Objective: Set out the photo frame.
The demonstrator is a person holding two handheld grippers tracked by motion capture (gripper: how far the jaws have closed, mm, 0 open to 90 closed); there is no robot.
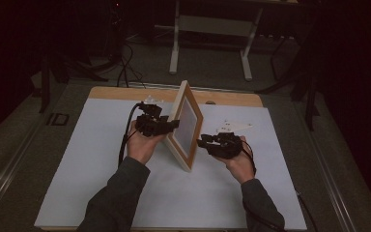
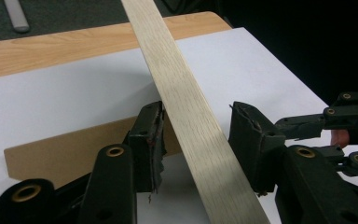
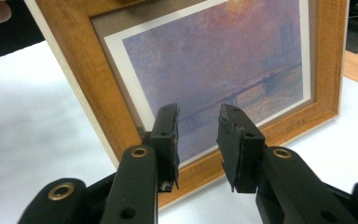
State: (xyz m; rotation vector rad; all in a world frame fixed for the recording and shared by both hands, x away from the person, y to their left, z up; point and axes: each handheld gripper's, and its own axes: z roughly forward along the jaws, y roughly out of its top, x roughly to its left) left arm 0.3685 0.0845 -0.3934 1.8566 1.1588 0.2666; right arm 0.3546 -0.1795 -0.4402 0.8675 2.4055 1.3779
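A wooden picture frame (image 1: 188, 123) stands on its edge on the white table top (image 1: 101, 159), turned slightly, with its purple painting (image 3: 214, 60) facing right. My left gripper (image 1: 174, 124) reaches it from the left. In the left gripper view the jaws of this gripper (image 2: 196, 121) straddle the frame's pale side edge (image 2: 186, 102): the left pad sits right against the wood and a small gap is left at the right pad. My right gripper (image 1: 200, 142) points at the painting from the right, its jaws (image 3: 198, 121) open, nothing between them.
A brown backing board (image 2: 65, 149) lies flat on the white sheet behind the frame. Small white pieces (image 1: 232, 126) lie to the right of the frame, and another (image 1: 149, 100) lies near the far wooden table edge. A desk's legs (image 1: 174, 53) stand beyond the table.
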